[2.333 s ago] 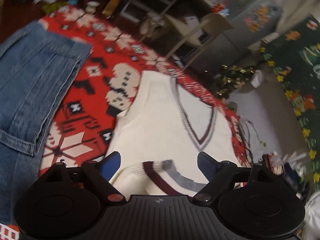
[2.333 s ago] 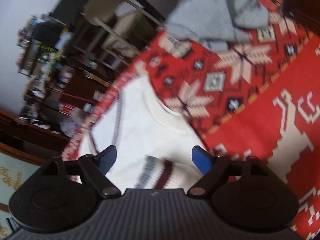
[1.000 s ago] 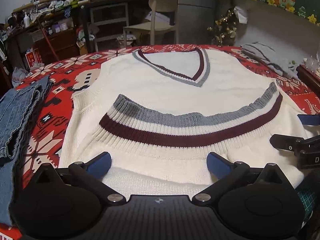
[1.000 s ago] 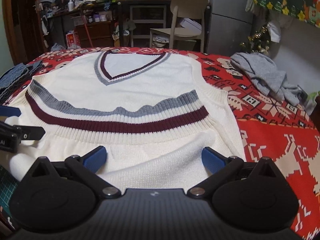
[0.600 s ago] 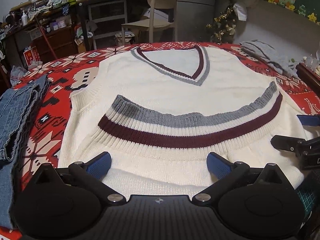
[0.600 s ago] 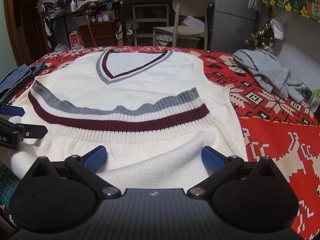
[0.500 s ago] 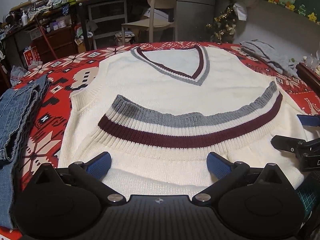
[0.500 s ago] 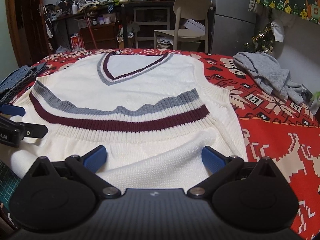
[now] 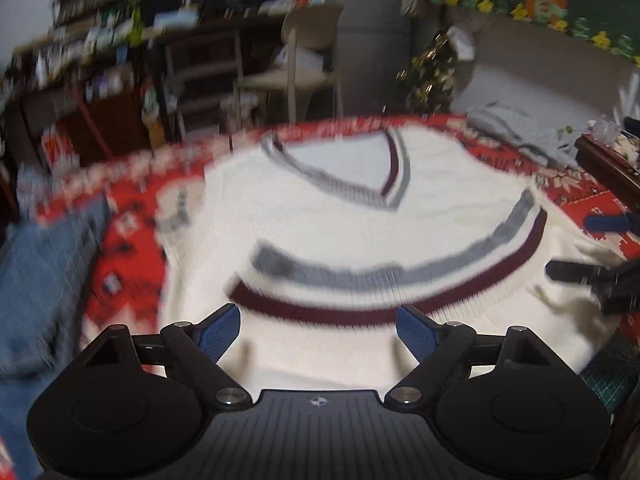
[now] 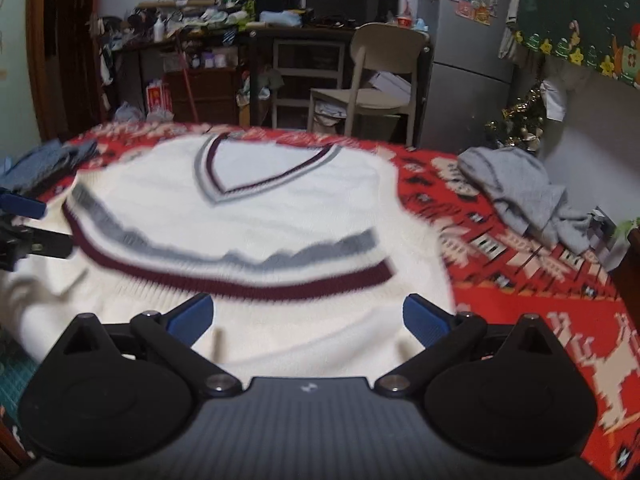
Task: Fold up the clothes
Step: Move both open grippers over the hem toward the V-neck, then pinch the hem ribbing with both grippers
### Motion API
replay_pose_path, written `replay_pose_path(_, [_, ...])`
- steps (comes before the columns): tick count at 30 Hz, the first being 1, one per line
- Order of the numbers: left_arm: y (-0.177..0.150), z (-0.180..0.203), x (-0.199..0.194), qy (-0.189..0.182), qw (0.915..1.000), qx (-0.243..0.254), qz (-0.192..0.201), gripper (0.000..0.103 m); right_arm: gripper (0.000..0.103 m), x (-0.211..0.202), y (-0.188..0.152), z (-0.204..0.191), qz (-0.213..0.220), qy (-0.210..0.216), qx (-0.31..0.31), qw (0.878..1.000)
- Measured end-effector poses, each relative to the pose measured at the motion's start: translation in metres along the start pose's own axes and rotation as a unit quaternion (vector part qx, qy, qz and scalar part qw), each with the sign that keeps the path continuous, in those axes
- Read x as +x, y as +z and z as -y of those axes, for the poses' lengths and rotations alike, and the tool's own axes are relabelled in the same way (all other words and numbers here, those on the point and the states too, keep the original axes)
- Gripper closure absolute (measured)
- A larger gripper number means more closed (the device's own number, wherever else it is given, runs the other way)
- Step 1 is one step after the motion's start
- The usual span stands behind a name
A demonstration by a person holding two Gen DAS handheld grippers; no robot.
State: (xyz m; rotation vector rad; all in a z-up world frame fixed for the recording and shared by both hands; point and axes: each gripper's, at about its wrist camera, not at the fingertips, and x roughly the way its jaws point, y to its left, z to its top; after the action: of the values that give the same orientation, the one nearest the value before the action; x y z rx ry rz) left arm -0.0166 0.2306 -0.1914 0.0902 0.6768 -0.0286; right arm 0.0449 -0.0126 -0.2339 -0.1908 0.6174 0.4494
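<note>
Two grippers hung spread, pads clear of fabric: left gripper (image 9: 318, 330), its jaws just narrowing slightly, then right gripper (image 10: 307, 318). Folded blue denim (image 9: 44, 264) lay leftmost; the cream knitted V-neck vest (image 9: 328, 220), hem folded up, covered the red patterned tablecloth (image 10: 532, 280); crumpled grey garment (image 10: 520, 192) rightmost.

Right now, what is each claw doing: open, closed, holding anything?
Left claw: open, jaws just narrowed a little, nothing pinched; the white vest lies below it.
Right claw: open, empty, over the vest's folded hem.
</note>
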Motion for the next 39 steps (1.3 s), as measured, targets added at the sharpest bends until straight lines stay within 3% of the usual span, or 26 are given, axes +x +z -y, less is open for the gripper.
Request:
replay_pose_path(3, [0.008,-0.014,0.002,0.005,0.9992,0.038,0.013,0.019,0.021,0.003,0.019,0.025,-0.001,0.006,0.009,1.000])
replay_pose_path(5, [0.010,-0.027,0.013,-0.002,0.9991,0.041,0.004,0.029,0.032,0.012,0.028,0.041,-0.010,0.017,0.016,1.000])
replay_pose_path(9, [0.012,-0.054,0.034,-0.049,0.9985,-0.005,-0.025,0.038,0.068,0.037,0.039,0.063,-0.044,0.045,0.017,0.998])
replay_pose_path(10, [0.012,-0.059,0.038,-0.063,0.9974,-0.018,-0.030,0.038,0.071,0.044,0.040,0.067,-0.054,0.052,0.018,0.997])
replay_pose_path(18, [0.007,-0.075,0.061,-0.113,0.9898,-0.065,-0.057,0.040,0.075,0.072,0.037,0.073,-0.086,0.096,0.027,0.991])
replay_pose_path(19, [0.007,-0.077,0.062,-0.120,0.9885,-0.070,-0.060,0.046,0.087,0.071,0.037,0.074,-0.085,0.097,0.030,0.991])
replay_pose_path(20, [0.006,-0.078,0.062,-0.128,0.9869,-0.074,-0.064,0.065,0.094,0.070,0.037,0.074,-0.083,0.099,0.034,0.991])
replay_pose_path(21, [0.006,-0.078,0.061,-0.137,0.9852,-0.078,-0.067,0.076,0.096,0.068,0.037,0.075,-0.081,0.099,0.038,0.991])
replay_pose_path(22, [0.005,-0.078,0.059,-0.140,0.9845,-0.081,-0.068,0.079,0.096,0.064,0.037,0.076,-0.075,0.095,0.044,0.992])
replay_pose_path(24, [0.006,-0.077,0.052,-0.135,0.9855,-0.082,-0.063,0.096,0.097,0.054,0.037,0.078,-0.065,0.090,0.063,0.992])
replay_pose_path(32, [0.017,-0.097,0.022,-0.102,0.9800,-0.167,-0.037,0.096,0.097,0.029,0.047,0.085,-0.017,0.066,0.115,0.991])
replay_pose_path(34, [0.015,-0.105,0.032,-0.094,0.9753,-0.194,-0.047,0.096,0.097,0.038,0.048,0.090,-0.024,0.065,0.126,0.990])
replay_pose_path(39, [0.008,-0.104,0.062,-0.086,0.9738,-0.199,-0.069,0.097,0.097,0.070,0.042,0.094,-0.056,0.047,0.128,0.989])
